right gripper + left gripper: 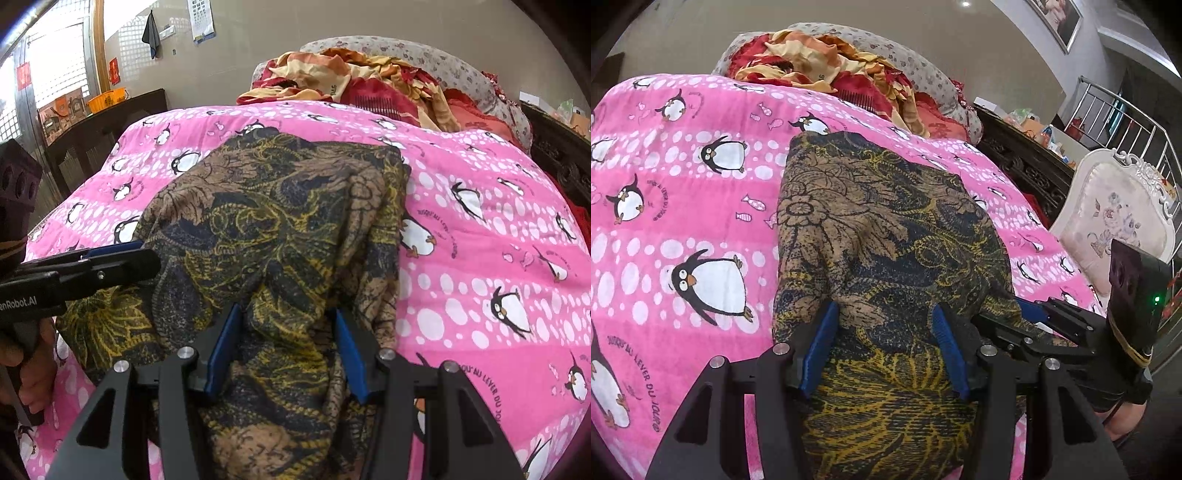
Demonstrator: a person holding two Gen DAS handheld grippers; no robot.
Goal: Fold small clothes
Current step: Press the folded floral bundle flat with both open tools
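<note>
While both near corners of the batik-print garment (886,229) are pinched, the fold is judged best done by carrying them away together toward the red-and-orange bedding pile (827,62), level and at 1 pace, so the near hem is laid square on the far hem. The left gripper (882,350) is clenched on a bunched fold of the cloth, blue pads pressed in on both sides; the right gripper (286,354) is clamped likewise on the other near corner. Slack between the 2 grips should be kept low, otherwise a crooked crease is likely.

The garment is spread on the pink penguin bedsheet (683,166), on the near side of the pile, both gripped corners at the end farthest from it. It is thin and limp, brown, navy and yellow floral print, wrinkled, roughly rectangular. The sheet is smooth cotton-looking, dotted white. The pile is crumpled, heaped on a grey flowered pillow (916,62). A white carved padded chair (1119,206) is seen well right of the pile.
</note>
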